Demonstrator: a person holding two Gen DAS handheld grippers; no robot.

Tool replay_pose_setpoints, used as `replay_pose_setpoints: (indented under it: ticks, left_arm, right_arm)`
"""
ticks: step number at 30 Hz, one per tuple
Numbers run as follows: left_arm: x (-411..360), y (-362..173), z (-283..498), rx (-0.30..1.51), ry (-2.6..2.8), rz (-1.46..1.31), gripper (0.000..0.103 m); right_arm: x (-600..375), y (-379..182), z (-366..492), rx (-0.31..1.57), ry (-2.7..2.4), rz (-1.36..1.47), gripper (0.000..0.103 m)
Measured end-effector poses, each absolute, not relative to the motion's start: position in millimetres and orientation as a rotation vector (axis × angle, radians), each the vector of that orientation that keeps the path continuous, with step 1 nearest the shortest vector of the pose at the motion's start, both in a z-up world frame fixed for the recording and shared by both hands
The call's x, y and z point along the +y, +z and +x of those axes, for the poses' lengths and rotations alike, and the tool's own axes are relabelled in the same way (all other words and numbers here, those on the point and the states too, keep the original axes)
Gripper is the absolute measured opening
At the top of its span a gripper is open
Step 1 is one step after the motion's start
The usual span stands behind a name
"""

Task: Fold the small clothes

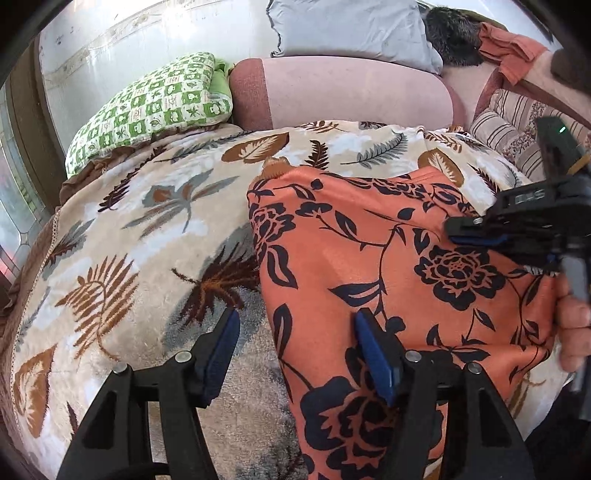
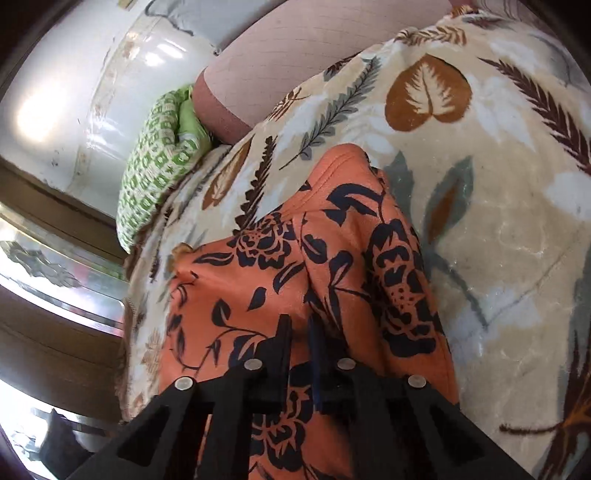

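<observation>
An orange garment (image 1: pixel 369 240) with a dark floral print lies on the leaf-patterned blanket (image 1: pixel 147 229). My left gripper (image 1: pixel 299 350) stands open over the garment's left edge. Its right finger (image 1: pixel 376 358) rests on the cloth and its left finger (image 1: pixel 221 350) is over the blanket. My right gripper (image 1: pixel 452 229) reaches in from the right with a hand (image 1: pixel 572 325) behind it. In the right wrist view the right gripper (image 2: pixel 300 330) has its jaws together on the orange garment (image 2: pixel 258 266), and a raised crease in the cloth runs into them.
A green checked pillow (image 1: pixel 155 107) and a pink bolster (image 1: pixel 351 92) lie along the back. A grey pillow (image 1: pixel 351 29) sits above the bolster, with a striped cushion (image 1: pixel 509 125) at the right. A window frame (image 2: pixel 55 295) borders the bed's left side.
</observation>
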State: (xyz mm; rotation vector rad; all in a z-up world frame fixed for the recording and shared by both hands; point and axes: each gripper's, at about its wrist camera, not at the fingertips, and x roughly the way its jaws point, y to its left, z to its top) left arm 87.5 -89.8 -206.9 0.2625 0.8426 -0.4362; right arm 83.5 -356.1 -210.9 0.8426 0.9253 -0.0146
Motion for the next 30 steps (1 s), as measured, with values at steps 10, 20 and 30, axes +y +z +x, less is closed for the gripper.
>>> replay_pose_setpoints:
  ticks: [10,20,30]
  left_arm:
    - [-90.4,-205.9,85.9,0.834,-0.429,0.278,0.067]
    - [-92.7,-208.7,85.1,0.826,-0.422,0.296,0.071]
    - [-91.0,-209.7,84.0,0.824,-0.386,0.292,0.079]
  right_arm:
    - [-334.8,-155.3,17.8,0.937,0.050,0.605,0.016]
    - [-337.9,-191.9,-5.8,1.009,0.015,0.535,0.011]
    - [-328.6,-195.8,-6.2,0.966,0.009,0.458,0.011]
